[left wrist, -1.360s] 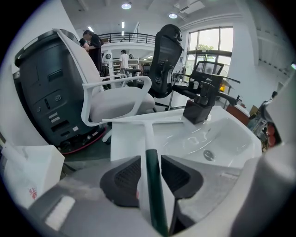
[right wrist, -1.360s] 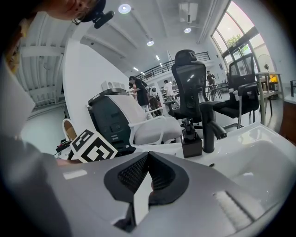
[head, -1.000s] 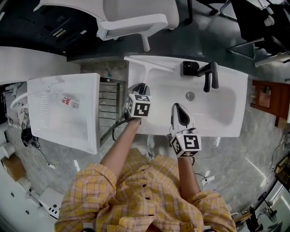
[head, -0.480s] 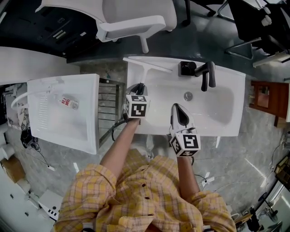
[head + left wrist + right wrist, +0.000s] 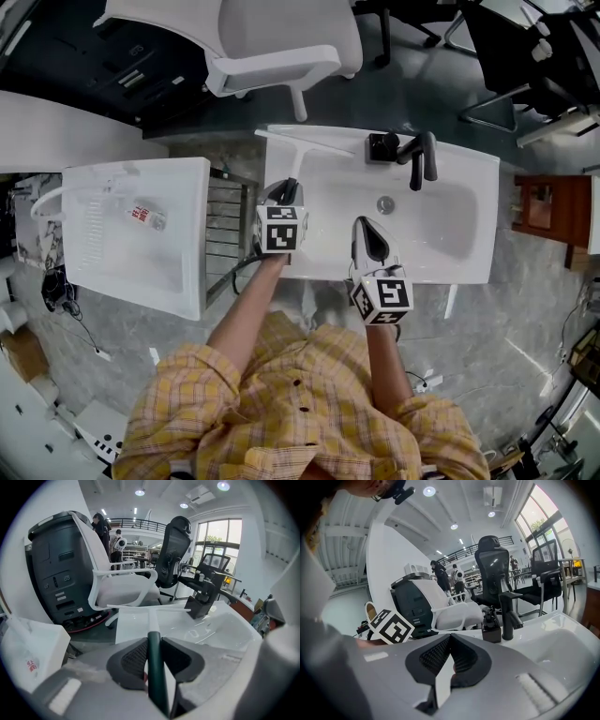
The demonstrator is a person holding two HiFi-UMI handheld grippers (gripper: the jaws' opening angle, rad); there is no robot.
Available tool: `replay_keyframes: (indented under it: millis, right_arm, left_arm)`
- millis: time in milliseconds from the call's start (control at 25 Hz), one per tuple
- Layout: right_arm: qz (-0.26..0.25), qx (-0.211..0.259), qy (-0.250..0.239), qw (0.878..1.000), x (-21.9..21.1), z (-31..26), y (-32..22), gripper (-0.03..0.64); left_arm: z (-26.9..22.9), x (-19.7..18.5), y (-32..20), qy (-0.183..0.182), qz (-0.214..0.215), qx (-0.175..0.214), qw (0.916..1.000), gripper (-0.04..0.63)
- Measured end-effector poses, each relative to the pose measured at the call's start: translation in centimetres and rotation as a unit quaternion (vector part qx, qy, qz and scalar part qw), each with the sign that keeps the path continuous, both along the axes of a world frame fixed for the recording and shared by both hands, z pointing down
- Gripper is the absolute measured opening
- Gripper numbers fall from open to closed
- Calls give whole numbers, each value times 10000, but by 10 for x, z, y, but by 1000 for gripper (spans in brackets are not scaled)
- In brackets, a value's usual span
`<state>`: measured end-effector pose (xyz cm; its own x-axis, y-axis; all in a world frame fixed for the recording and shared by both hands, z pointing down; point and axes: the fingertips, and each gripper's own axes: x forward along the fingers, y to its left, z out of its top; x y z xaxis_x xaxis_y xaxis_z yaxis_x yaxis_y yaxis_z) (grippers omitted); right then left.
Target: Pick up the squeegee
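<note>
The squeegee (image 5: 298,159) has a long white blade and a dark green handle (image 5: 153,658). It is over the back left corner of the white sink (image 5: 469,267). My left gripper (image 5: 284,193) is shut on the handle, and its jaws have just been closing around it. In the left gripper view the pads (image 5: 133,656) press on both sides of the handle, and the blade (image 5: 150,607) stretches across ahead. My right gripper (image 5: 372,227) hovers over the sink's front part, shut, with nothing between its pads (image 5: 440,656).
A black tap (image 5: 427,159) and a black soap dispenser (image 5: 382,145) stand at the sink's back edge. A second white basin (image 5: 183,272) with a small bottle (image 5: 145,216) lies to the left, past a metal rack (image 5: 225,211). A white chair (image 5: 281,37) stands behind.
The left gripper has tightened on the squeegee handle and risen a little with it. The right gripper has stayed where it was.
</note>
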<state>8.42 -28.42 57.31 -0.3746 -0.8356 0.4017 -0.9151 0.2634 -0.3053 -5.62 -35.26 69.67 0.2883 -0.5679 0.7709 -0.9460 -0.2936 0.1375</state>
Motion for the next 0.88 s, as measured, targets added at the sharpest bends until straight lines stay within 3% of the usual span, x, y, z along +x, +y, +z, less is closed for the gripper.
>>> replay_keyframes:
  millis: [880]
  right_arm:
    - [-85,476,106,9988,2,-64,4,2]
  left_arm:
    - [-124,-8,14,305,-127,1152,9928,103]
